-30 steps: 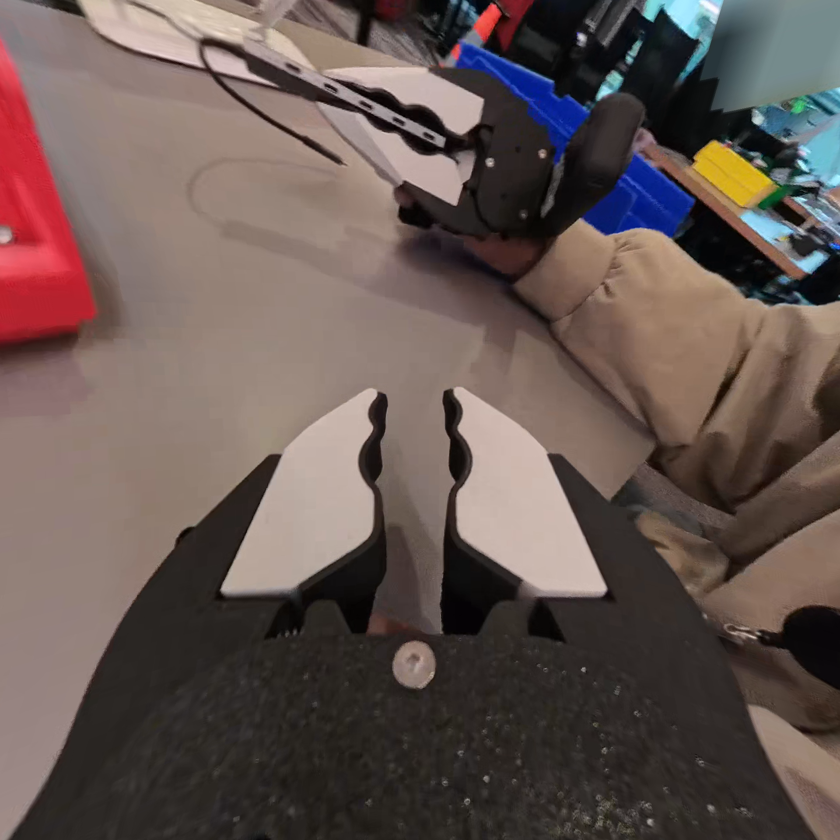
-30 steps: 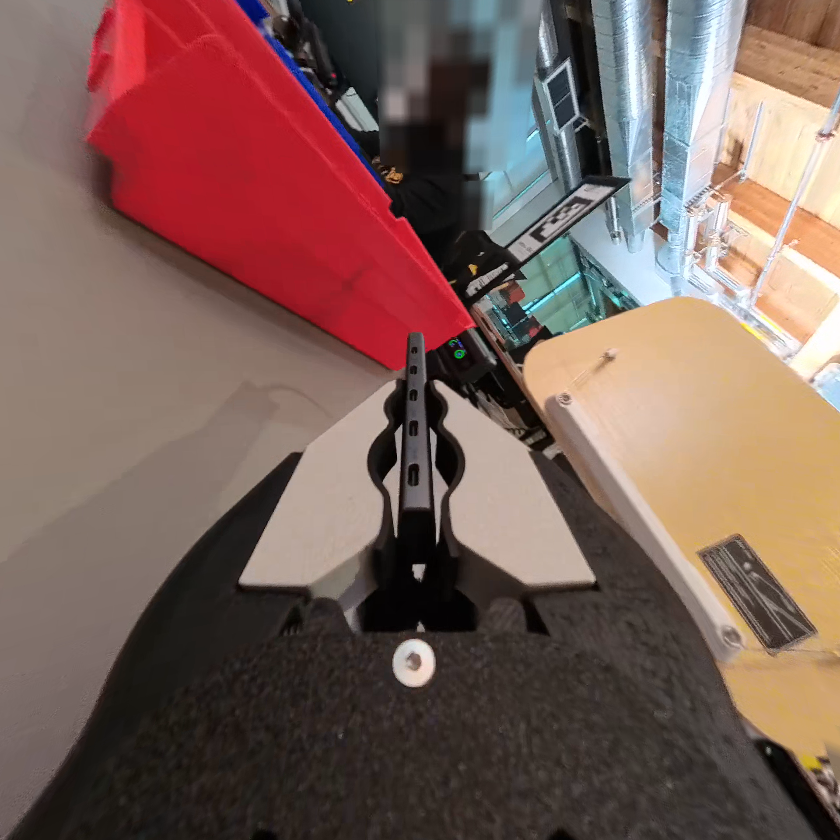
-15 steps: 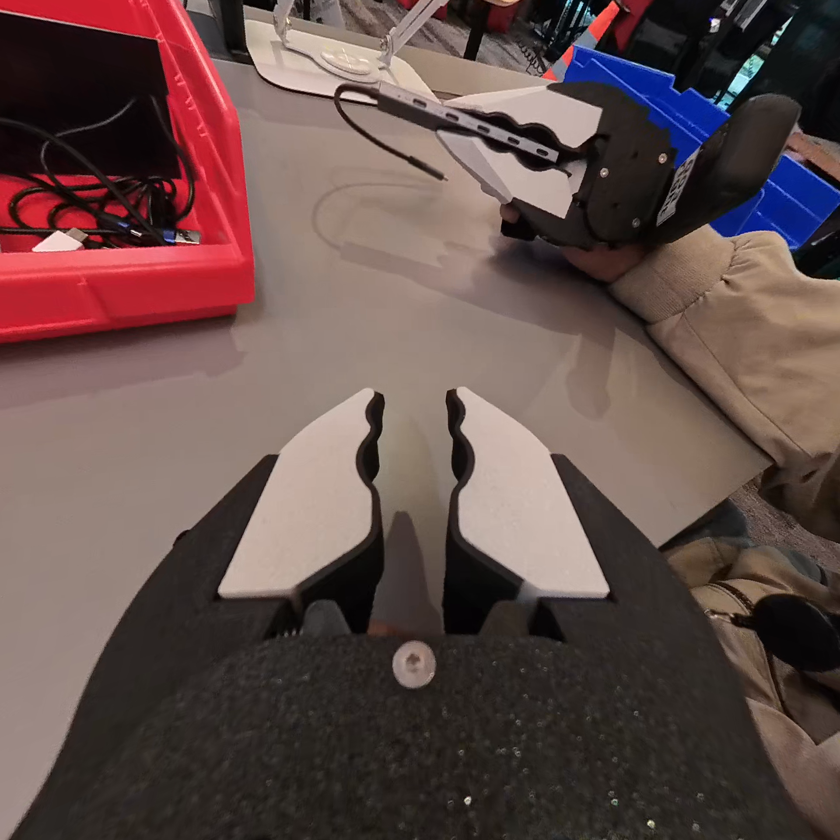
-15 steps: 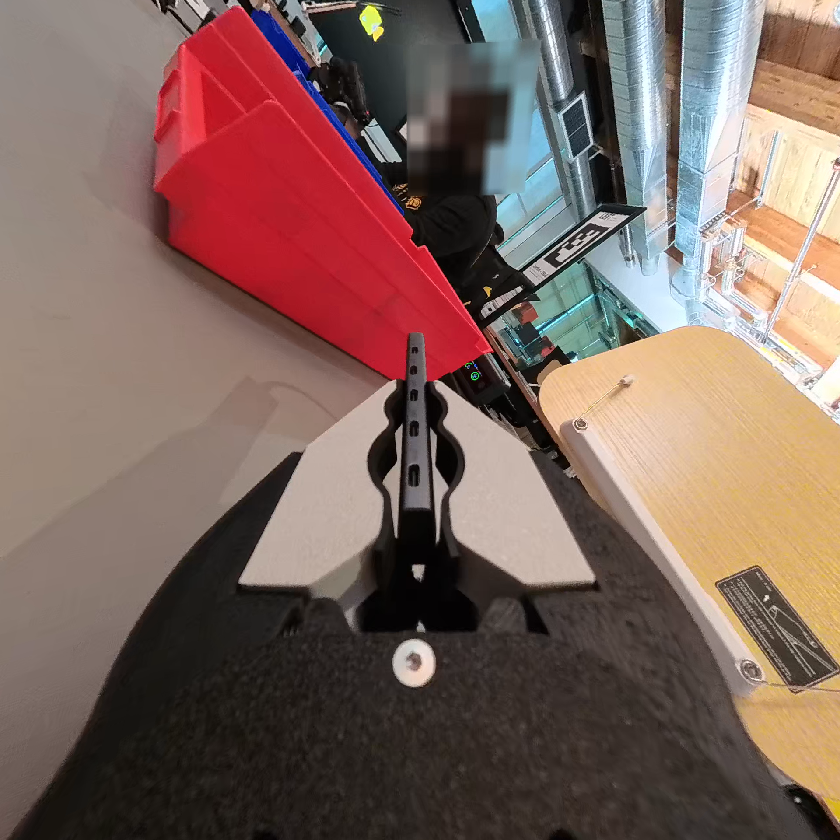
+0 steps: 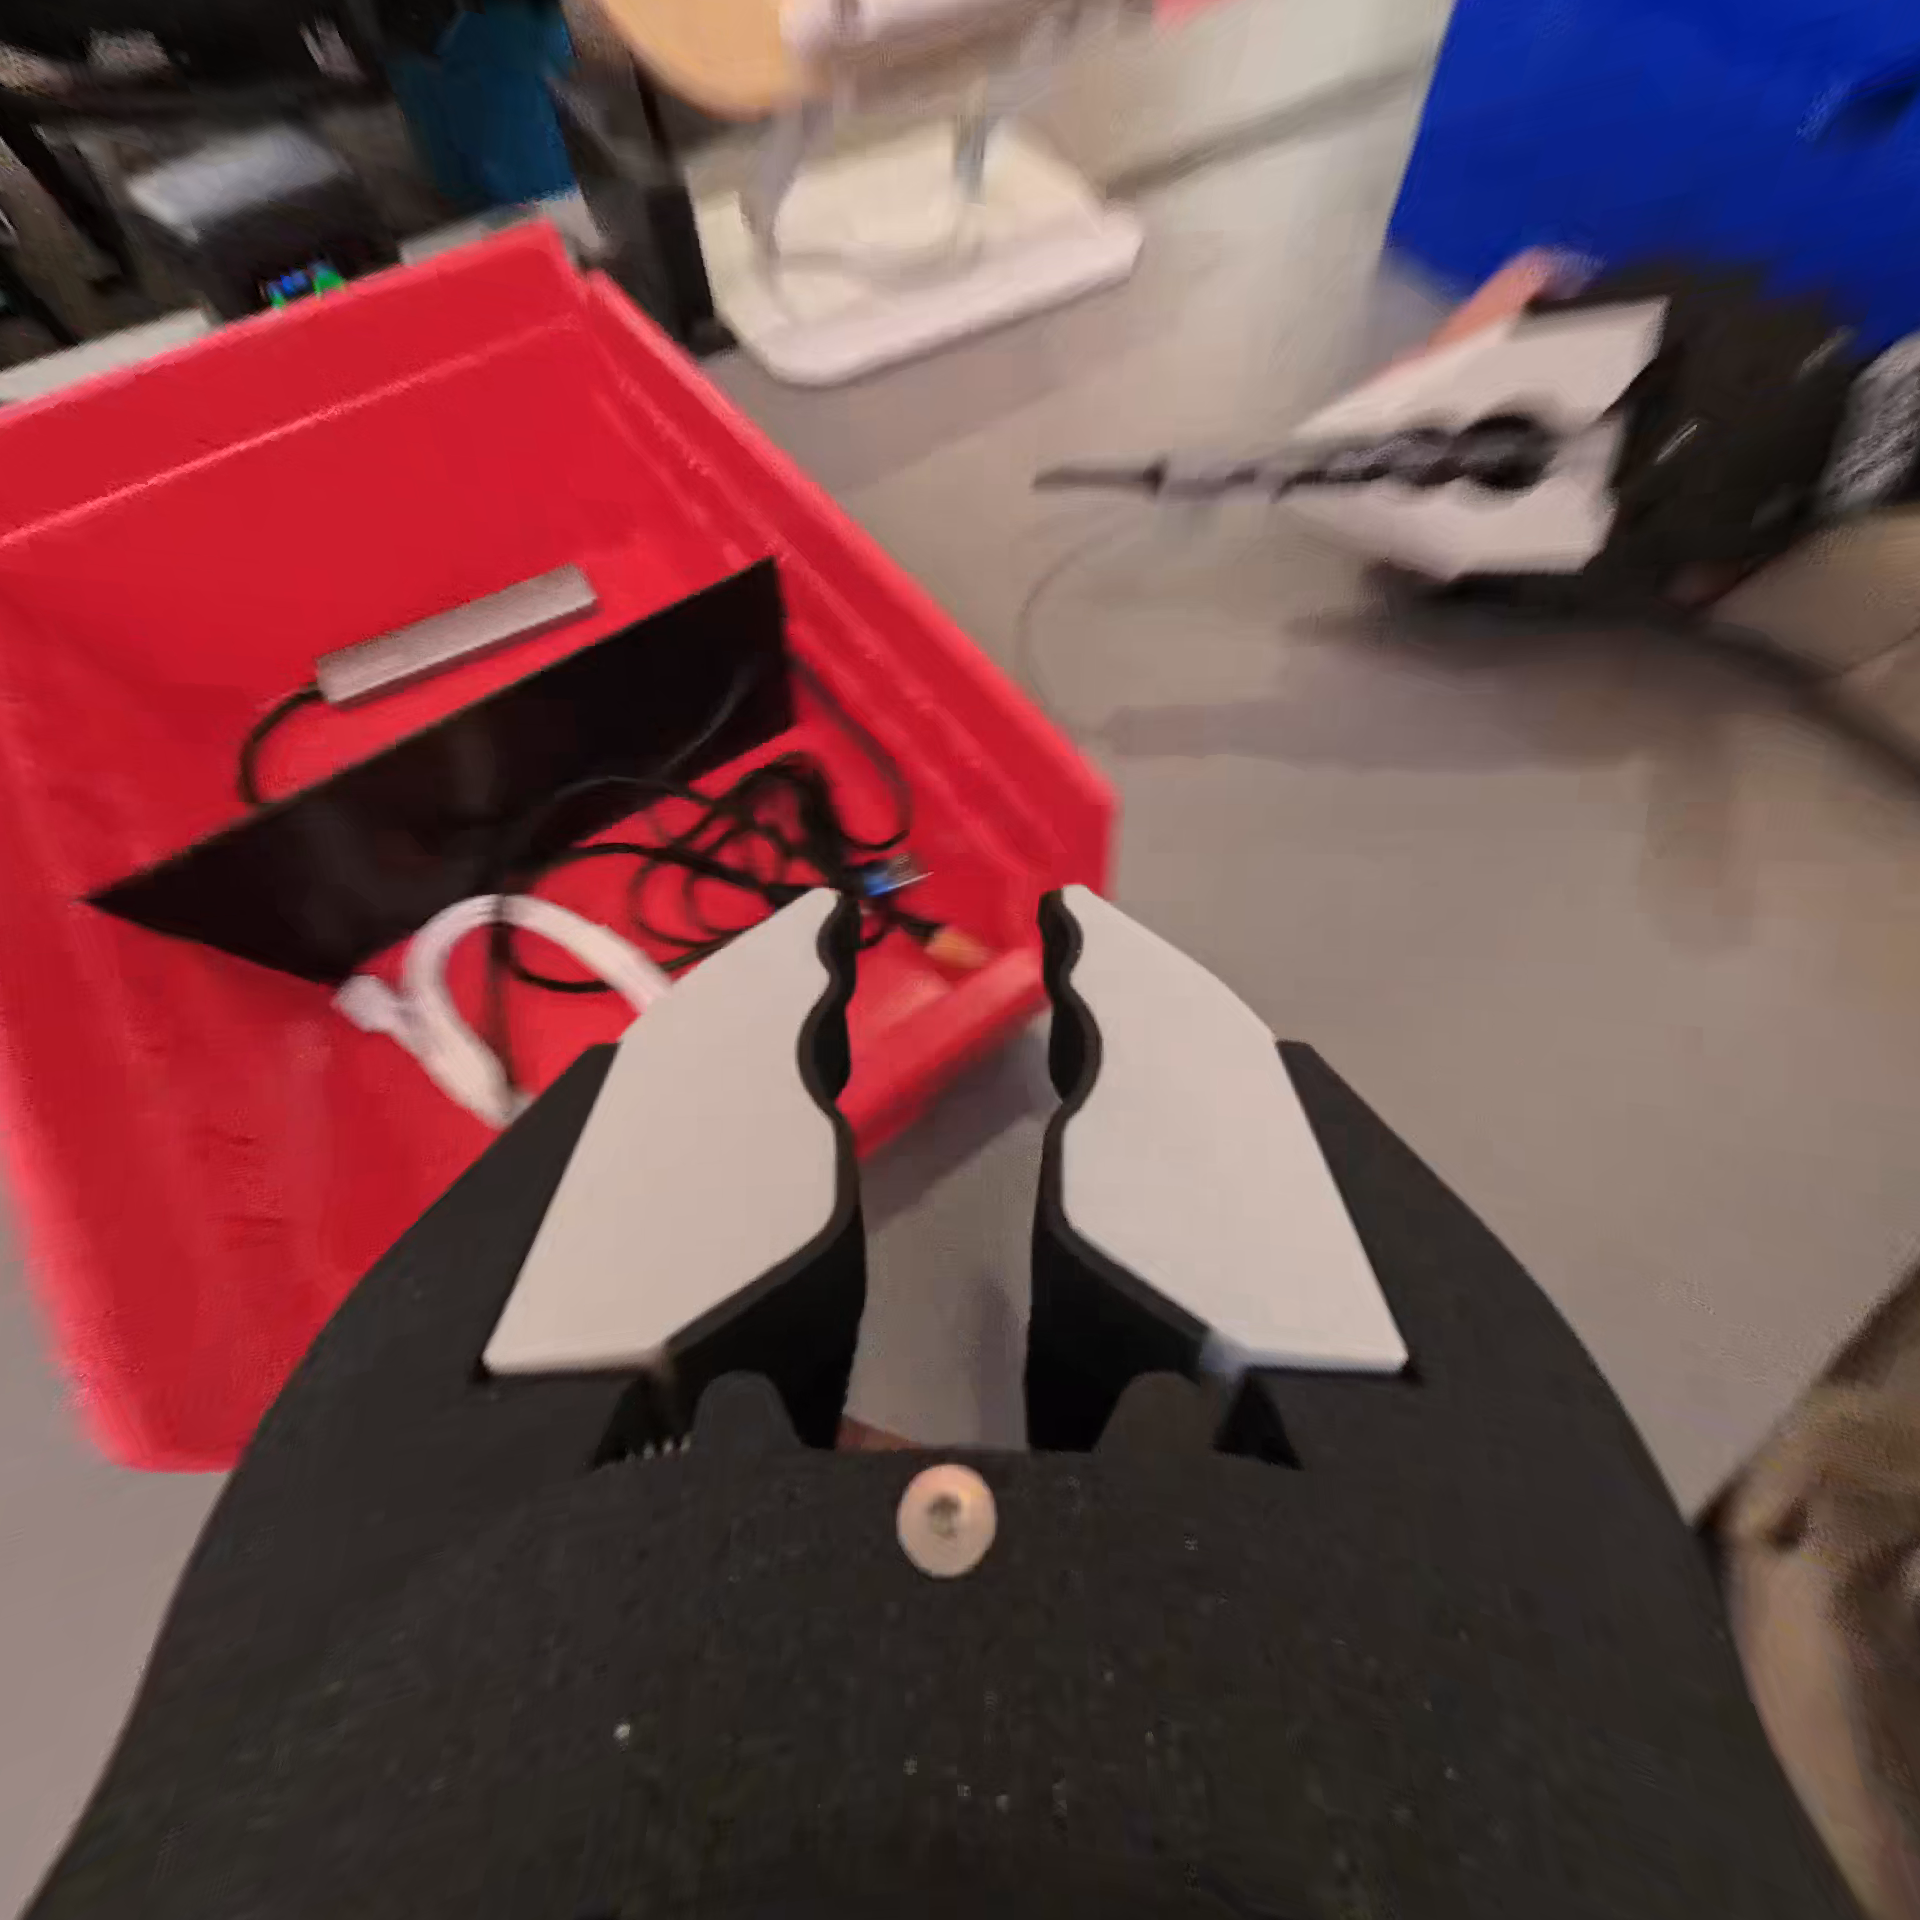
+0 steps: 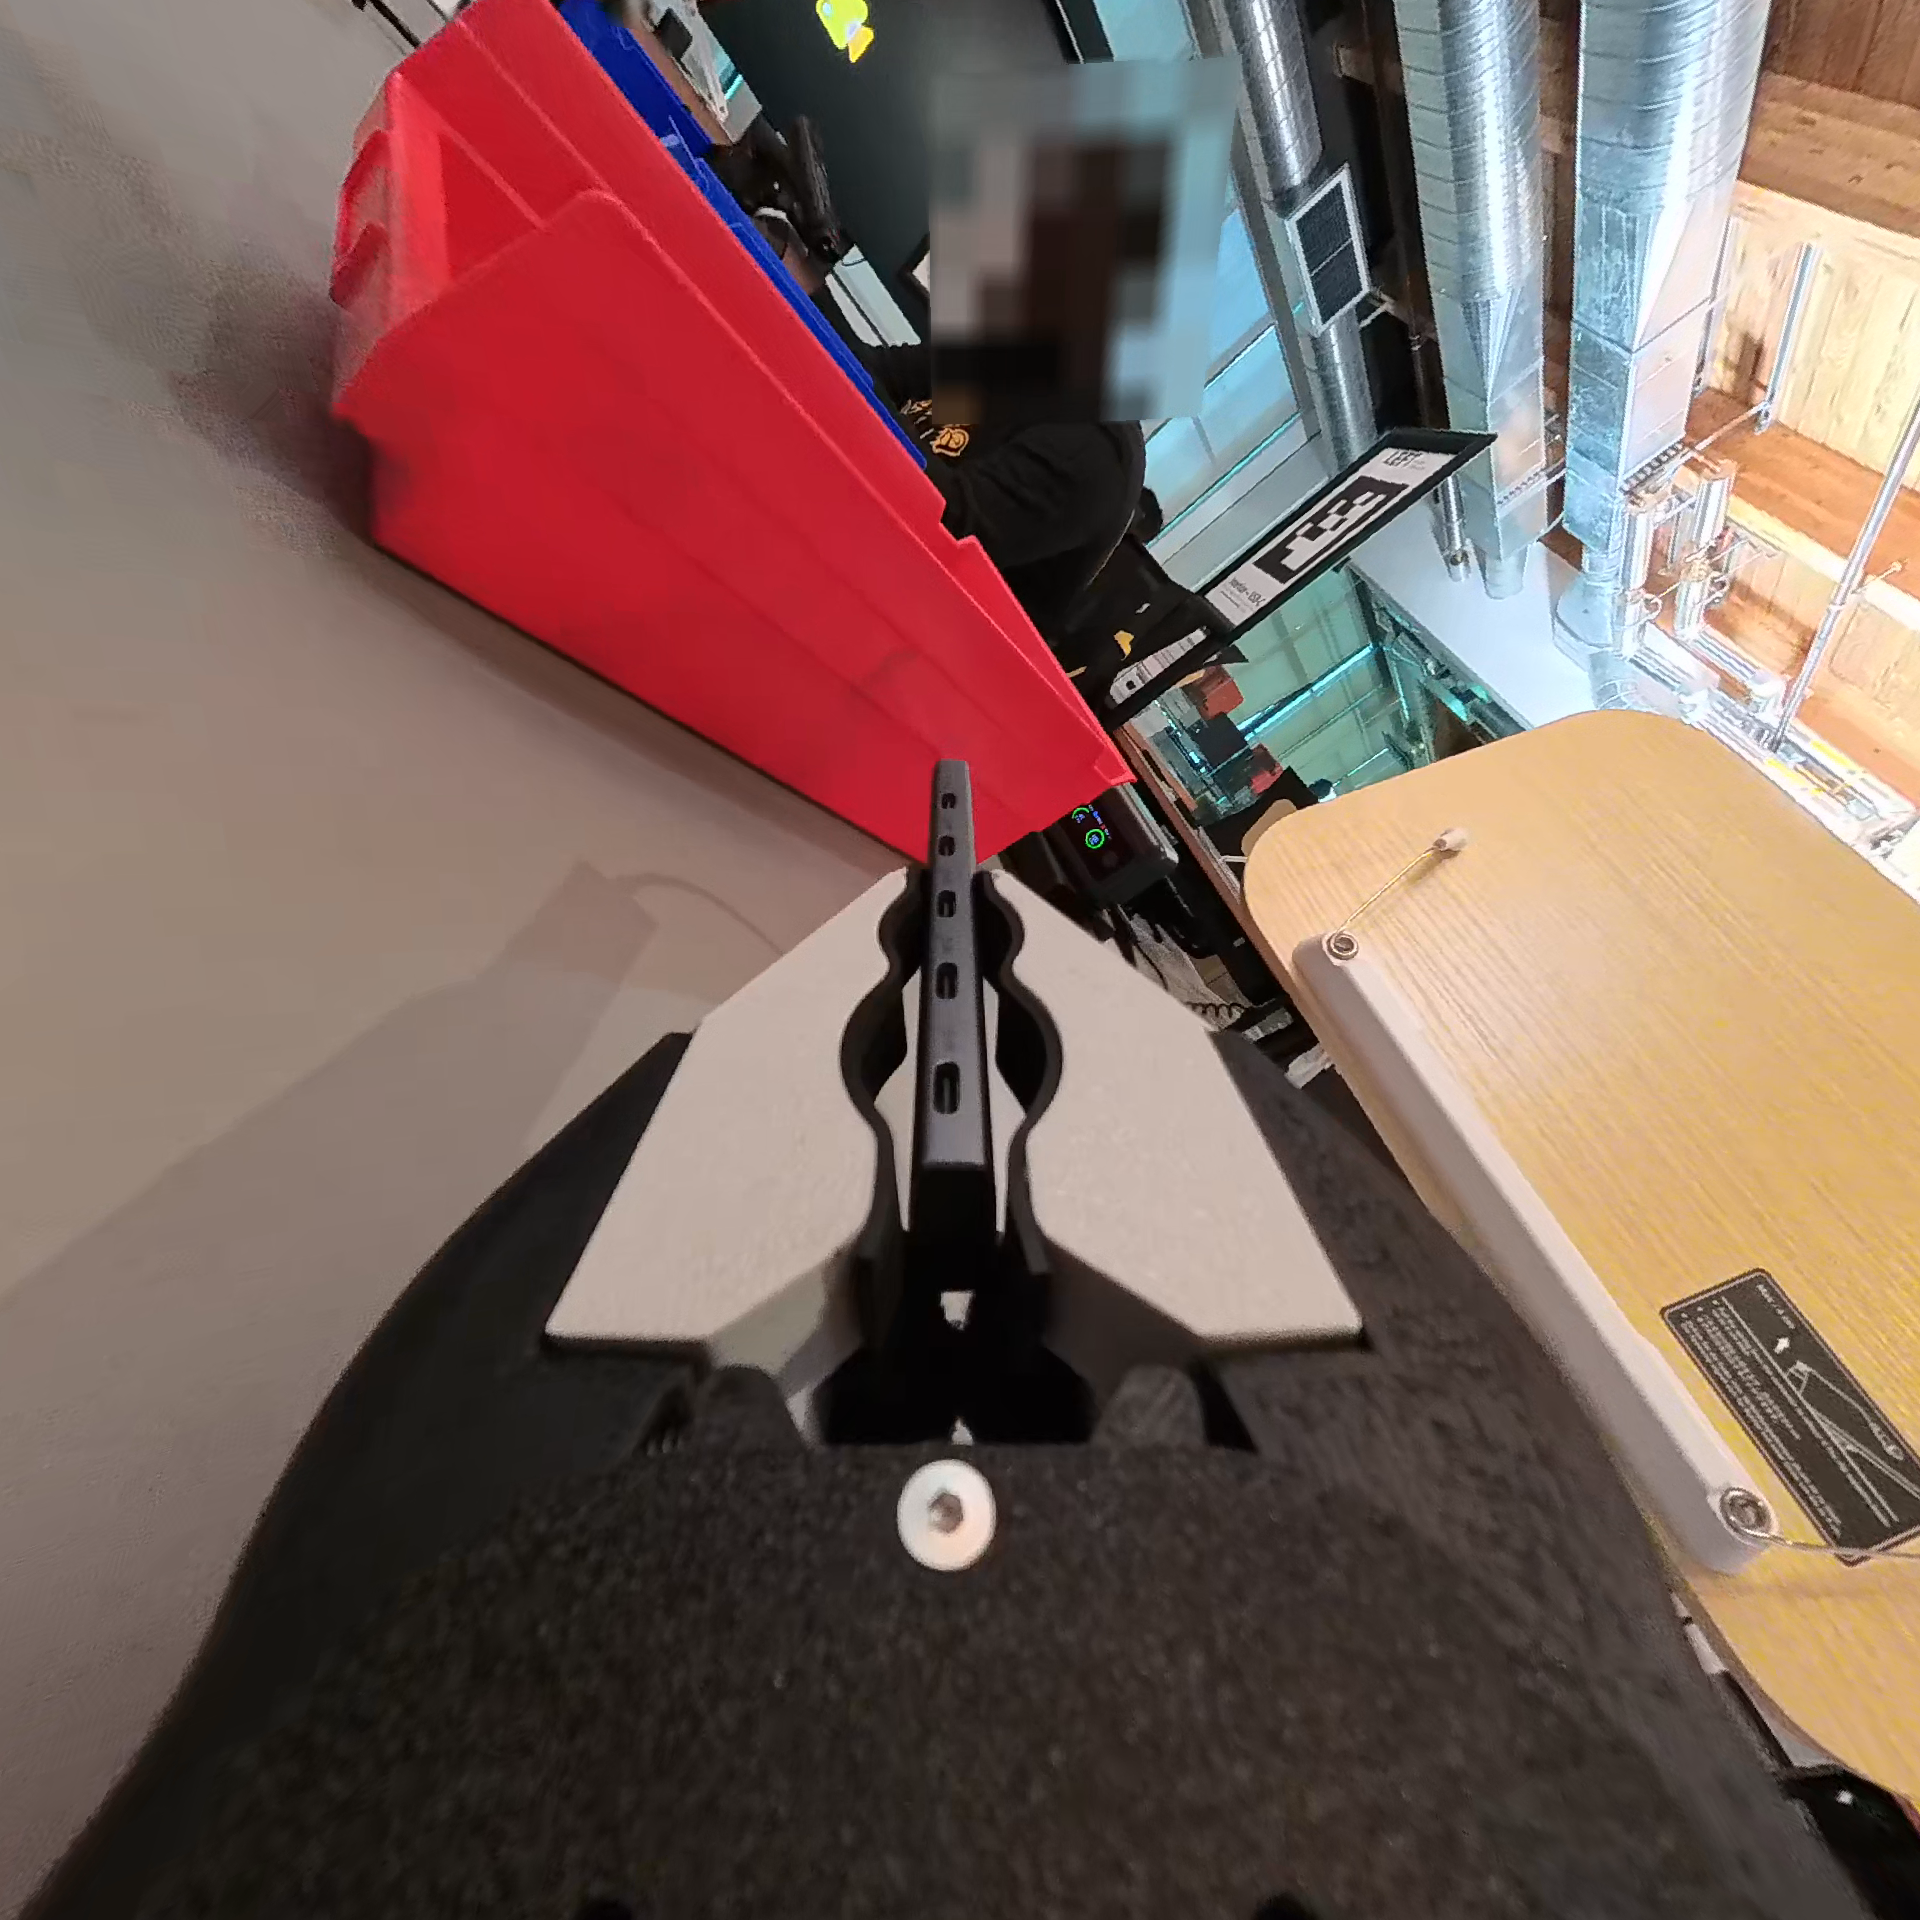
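Observation:
My left gripper (image 5: 940, 920) is open and empty, held above the front right corner of a red bin (image 5: 343, 488). The bin holds a grey USB hub (image 5: 457, 634), a black flat panel (image 5: 436, 790), tangled black cables (image 5: 727, 842) and a white cable (image 5: 447, 997). My right gripper (image 6: 951, 883) is shut on a slim dark USB hub (image 6: 951, 997), which stands on edge between the fingers with its row of ports facing the camera. In the left wrist view the right gripper (image 5: 1507, 468) shows blurred at the right with the hub (image 5: 1247, 476) sticking out leftward above the grey table (image 5: 1455, 935).
A white stand base (image 5: 935, 260) sits at the table's far side. A blue bin (image 5: 1662, 135) is at the right. In the right wrist view, red bins (image 6: 665, 457) line the table (image 6: 208, 727), a wooden board (image 6: 1662, 1039) is at the right, and a person stands behind. Left tips to right tips: about 20 cm.
My left gripper has swung left and forward, so the red bin now lies right under its fingertips. The right gripper keeps its hold on the hub and has shifted a little.

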